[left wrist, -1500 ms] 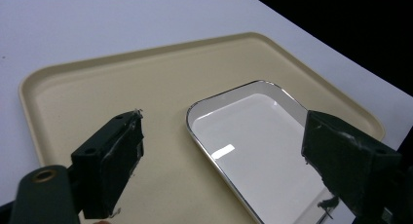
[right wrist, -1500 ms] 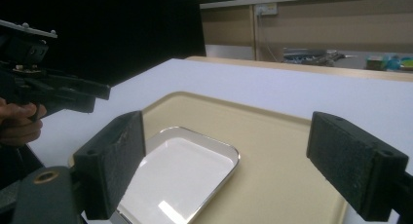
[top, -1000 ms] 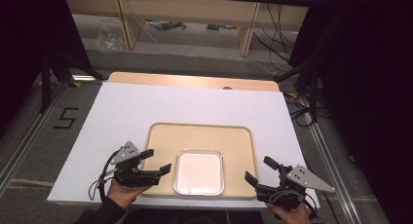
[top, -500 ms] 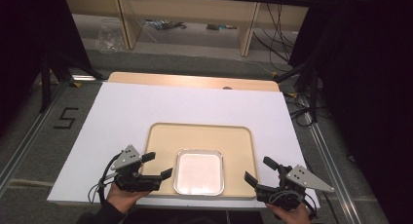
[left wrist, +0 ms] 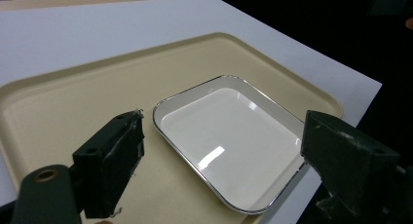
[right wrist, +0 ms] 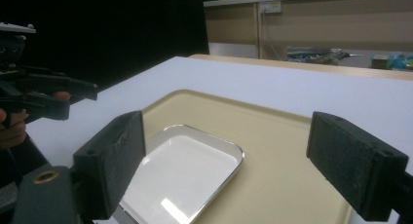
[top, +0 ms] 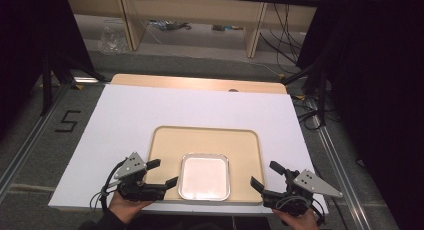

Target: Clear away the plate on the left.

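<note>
At 6 o'clock on the tan tray [top: 205,140], the white dish [top: 204,177] sits between the left tool [top: 162,173] and right tool [top: 265,177], both wide, so close in slowly and evenly.

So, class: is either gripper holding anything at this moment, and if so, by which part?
Nothing is held. The left gripper and right gripper are both open, either side of the white dish on the tray.

We see a beige tray [top: 207,140] on a white counter [top: 150,110], holding a white, silver-rimmed dish [top: 204,176].
</note>
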`<act>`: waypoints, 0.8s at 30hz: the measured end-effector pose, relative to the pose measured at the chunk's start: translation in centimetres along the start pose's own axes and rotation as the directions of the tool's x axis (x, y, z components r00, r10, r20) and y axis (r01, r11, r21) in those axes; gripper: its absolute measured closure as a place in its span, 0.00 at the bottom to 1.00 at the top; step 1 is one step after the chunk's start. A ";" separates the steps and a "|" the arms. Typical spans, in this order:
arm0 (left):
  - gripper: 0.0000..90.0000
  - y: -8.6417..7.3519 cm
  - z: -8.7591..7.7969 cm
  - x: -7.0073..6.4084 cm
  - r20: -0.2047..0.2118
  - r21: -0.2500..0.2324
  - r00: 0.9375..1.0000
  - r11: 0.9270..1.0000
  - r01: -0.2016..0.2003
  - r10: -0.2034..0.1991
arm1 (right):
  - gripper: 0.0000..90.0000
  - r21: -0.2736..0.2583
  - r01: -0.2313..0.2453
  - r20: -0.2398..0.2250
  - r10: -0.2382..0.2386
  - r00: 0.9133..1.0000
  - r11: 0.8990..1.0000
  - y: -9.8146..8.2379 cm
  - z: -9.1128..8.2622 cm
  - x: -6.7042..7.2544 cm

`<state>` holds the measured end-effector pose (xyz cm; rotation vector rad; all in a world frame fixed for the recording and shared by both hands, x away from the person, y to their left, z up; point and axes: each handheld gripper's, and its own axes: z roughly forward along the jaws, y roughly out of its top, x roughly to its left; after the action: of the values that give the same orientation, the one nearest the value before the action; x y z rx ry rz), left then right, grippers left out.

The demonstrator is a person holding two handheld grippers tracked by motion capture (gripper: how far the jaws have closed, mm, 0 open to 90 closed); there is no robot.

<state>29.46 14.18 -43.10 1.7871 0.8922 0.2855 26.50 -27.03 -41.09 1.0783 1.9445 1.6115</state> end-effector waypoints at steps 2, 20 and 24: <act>0.17 0.0 0.0 0.0 0.004 -0.001 1.000 1.000 -0.003 0.003 | 0.17 -0.003 0.008 -0.001 -0.008 1.000 1.000 0.0 0.0 0.0; 0.17 -0.6 -0.9 -1.4 0.001 0.011 1.000 1.000 -0.011 0.011 | 0.17 0.011 0.016 -0.023 -0.016 1.000 1.000 -0.1 0.3 0.1; 0.17 -0.7 -1.3 -1.7 -0.004 0.006 1.000 1.000 -0.017 0.017 | 0.17 0.023 -0.009 -0.033 0.010 0.999 1.000 -0.2 0.3 0.3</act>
<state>27.18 14.05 -42.83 1.8009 0.8821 0.2971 26.48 -26.58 -41.28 1.0781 1.9868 1.6255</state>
